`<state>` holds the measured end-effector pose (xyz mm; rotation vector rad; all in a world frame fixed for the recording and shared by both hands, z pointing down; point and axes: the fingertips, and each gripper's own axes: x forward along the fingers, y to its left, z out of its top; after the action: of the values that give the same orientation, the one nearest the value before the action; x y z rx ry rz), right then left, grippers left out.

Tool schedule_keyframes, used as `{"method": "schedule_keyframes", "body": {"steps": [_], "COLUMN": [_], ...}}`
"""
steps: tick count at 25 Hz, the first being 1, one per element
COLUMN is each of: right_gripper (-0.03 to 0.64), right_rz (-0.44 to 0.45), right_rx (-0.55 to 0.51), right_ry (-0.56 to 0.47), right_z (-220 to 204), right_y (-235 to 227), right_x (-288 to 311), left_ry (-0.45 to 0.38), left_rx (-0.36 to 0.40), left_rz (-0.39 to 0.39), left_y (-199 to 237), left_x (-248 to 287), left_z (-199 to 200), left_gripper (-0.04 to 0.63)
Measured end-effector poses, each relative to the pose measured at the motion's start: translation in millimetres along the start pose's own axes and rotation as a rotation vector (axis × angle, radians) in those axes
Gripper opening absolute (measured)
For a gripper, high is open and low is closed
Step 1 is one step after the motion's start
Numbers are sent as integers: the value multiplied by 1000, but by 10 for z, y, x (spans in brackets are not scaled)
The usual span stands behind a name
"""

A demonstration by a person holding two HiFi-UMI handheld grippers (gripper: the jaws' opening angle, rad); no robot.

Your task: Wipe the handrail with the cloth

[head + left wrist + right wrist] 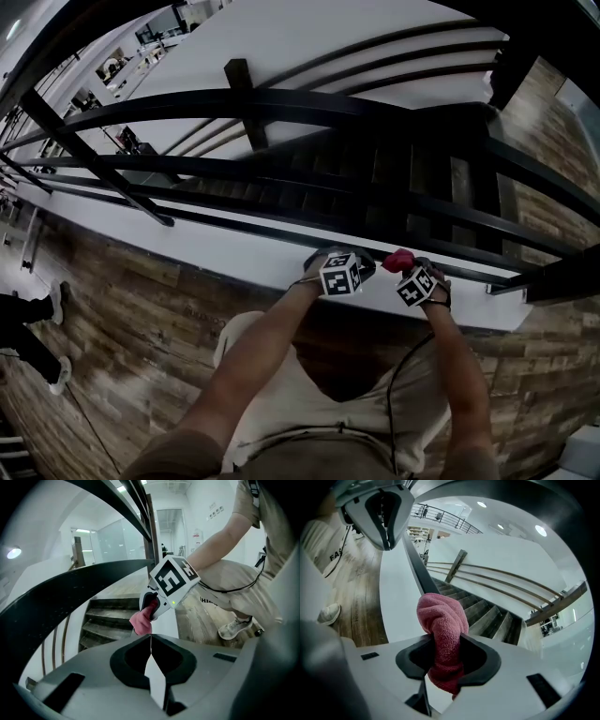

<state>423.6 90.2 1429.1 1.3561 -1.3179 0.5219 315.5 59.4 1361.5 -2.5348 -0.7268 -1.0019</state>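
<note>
bright ceiling lights, dark silhouetted rails, strong fisheye distortion, sharp focus

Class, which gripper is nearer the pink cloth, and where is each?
Right. The right gripper clamps the pink cloth between its jaws. The left gripper, jaws shut on nothing, sits close by on the cloth's left.

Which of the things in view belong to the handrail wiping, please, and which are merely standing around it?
Part of the job:
red cloth, clamped in the right tongs
black handrail

Not in use just now:
left tongs, shut and empty
stairs beyond the rail
wooden floor
</note>
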Motion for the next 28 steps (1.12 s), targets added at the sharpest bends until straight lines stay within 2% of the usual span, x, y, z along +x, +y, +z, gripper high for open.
{"method": "schedule_keyframes", "body": {"steps": [6,10,14,18,22,28], "right_gripper": [141,143,143,143,143,143], "right_rz": [-7,-44,-85,-124,-143,-151], "right_rx": [7,63,61,104,112,89], "right_ry": [91,139,196,244,250,299], "right_z": [-558,-931,-1218,-1573,-1796,-2069], "right_y": [-297,-522,-670,-864,-984,-1129], "right_x": [-39,-72,-92,-117,-117,-143], "left_ry": [21,17,0,-14,-6,-4], "left_rx": [28,33,30,75,108,96], "left_rz": [-45,-49,-52,-82,-107,-102], "left_y": [-124,-136,-190,-351,-468,-463], "left_x": [230,271,361,497,577,560], "left_z": [69,118,267,456,480,452], "left_gripper": [17,17,17,17,17,17]}}
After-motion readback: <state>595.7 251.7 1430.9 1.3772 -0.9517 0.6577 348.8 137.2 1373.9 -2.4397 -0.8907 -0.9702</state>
